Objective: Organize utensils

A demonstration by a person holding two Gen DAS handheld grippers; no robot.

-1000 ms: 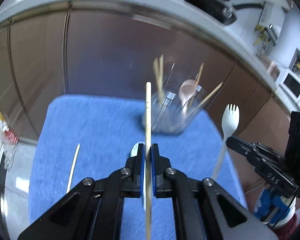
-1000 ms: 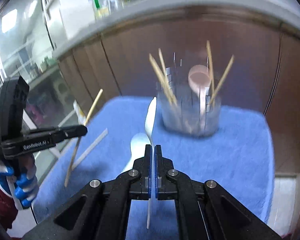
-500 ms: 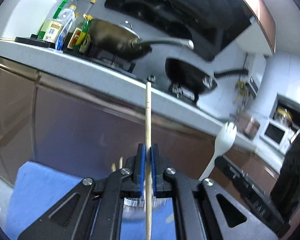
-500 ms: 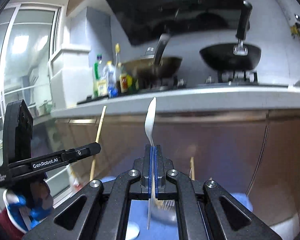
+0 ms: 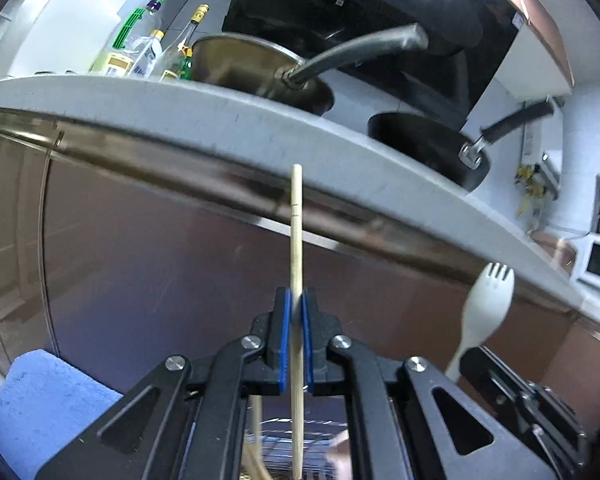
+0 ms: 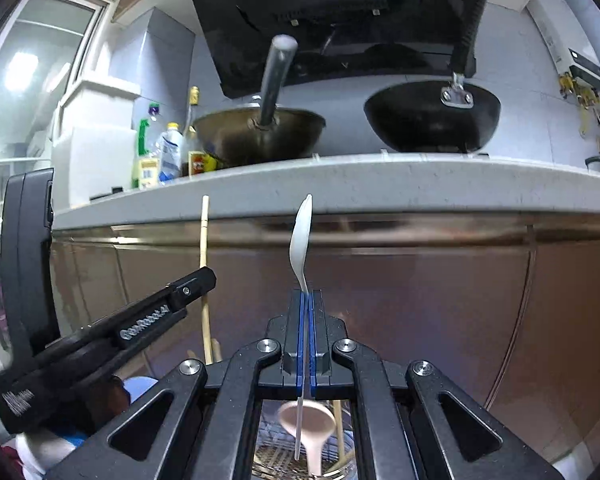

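Note:
My left gripper is shut on a wooden chopstick that stands upright, its lower end over the clear utensil holder seen between the arms. My right gripper is shut on a white spork, held upright by the handle, which hangs over the clear utensil holder. The holder has a pink spoon and several chopsticks in it. The spork shows in the left wrist view, and the left gripper with its chopstick shows in the right wrist view.
A grey countertop runs above brown cabinet doors straight ahead. On it stand a steel wok, a black wok and several bottles. A blue towel lies below at the left.
Both grippers have risen and tipped up, so the views went from the towel and holder to the countertop. The holder now lies directly beneath both grippers. Both grips held.

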